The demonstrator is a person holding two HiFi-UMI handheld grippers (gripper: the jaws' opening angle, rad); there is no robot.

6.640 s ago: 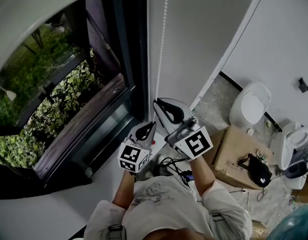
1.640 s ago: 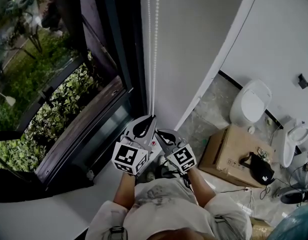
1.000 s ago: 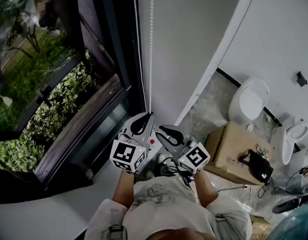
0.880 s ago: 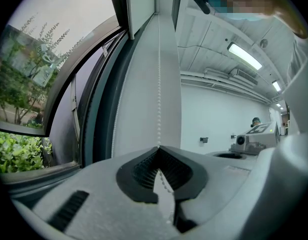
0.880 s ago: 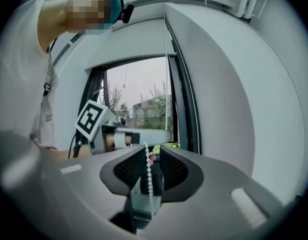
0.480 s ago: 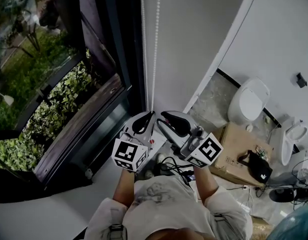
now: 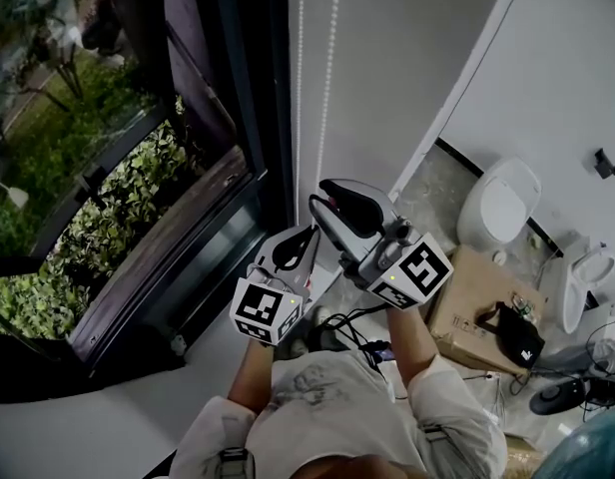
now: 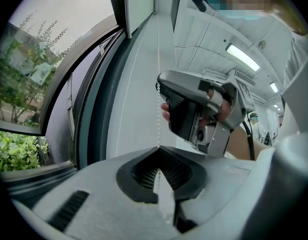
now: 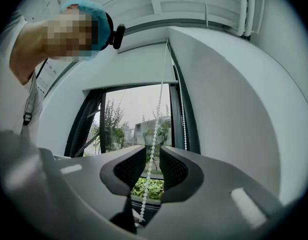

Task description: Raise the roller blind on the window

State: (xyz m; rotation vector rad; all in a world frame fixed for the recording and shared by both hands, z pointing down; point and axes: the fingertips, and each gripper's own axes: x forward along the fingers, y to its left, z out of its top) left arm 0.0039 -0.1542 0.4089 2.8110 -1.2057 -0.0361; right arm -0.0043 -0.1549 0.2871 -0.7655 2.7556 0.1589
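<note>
Our left gripper (image 7: 309, 235) clenched on the bead chain (image 9: 155, 134), our right gripper (image 7: 322, 200) released around it, cardboard box (image 7: 465, 289) bearing a black object (image 7: 511, 335).

No words, brands or numbers can be read anywhere. The left gripper (image 7: 309, 233) and right gripper (image 7: 322, 200) bear only black-and-white square marker patterns. The cardboard box (image 7: 475, 302) at four o'clock shows no legible print.

Left gripper (image 7: 307, 234) jaws together, right gripper (image 7: 323, 196) (higher) jaws apart
</note>
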